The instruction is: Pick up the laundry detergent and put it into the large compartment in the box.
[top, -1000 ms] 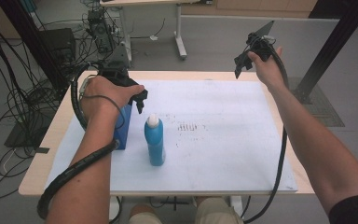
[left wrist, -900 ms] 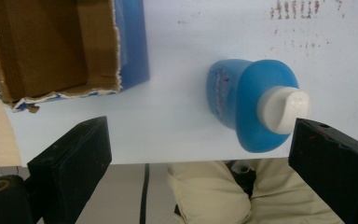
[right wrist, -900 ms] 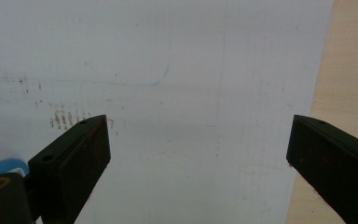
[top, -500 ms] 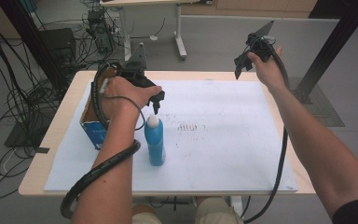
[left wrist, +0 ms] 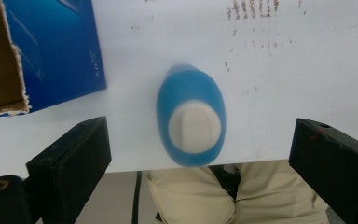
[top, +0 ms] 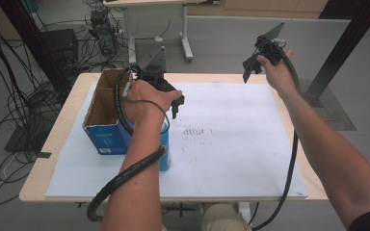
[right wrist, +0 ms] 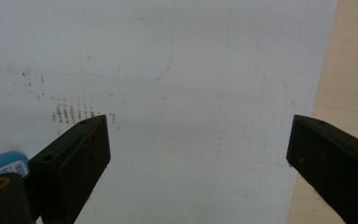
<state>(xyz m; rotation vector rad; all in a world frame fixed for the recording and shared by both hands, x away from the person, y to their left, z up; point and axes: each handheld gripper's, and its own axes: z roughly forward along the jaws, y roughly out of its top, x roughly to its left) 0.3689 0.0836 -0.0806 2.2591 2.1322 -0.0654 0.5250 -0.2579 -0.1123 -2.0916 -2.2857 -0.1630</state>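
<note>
Left tool (left wrist: 198, 154) hovers above the bottle (left wrist: 191, 122), jaws wide apart. Cap sits off-centre between them; descending askew could topple it toward the box (left wrist: 51, 46).

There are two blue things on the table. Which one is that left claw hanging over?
The blue bottle with the white cap, standing upright. The open left gripper hangs straight above it; the blue cardboard box stands off to one side.

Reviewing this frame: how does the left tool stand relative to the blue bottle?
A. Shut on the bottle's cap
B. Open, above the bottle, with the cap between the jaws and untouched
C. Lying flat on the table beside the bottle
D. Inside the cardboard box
B. In the left gripper view the left tool looks straight down on the blue bottle, both jaws wide apart and clear of its white cap.
</note>
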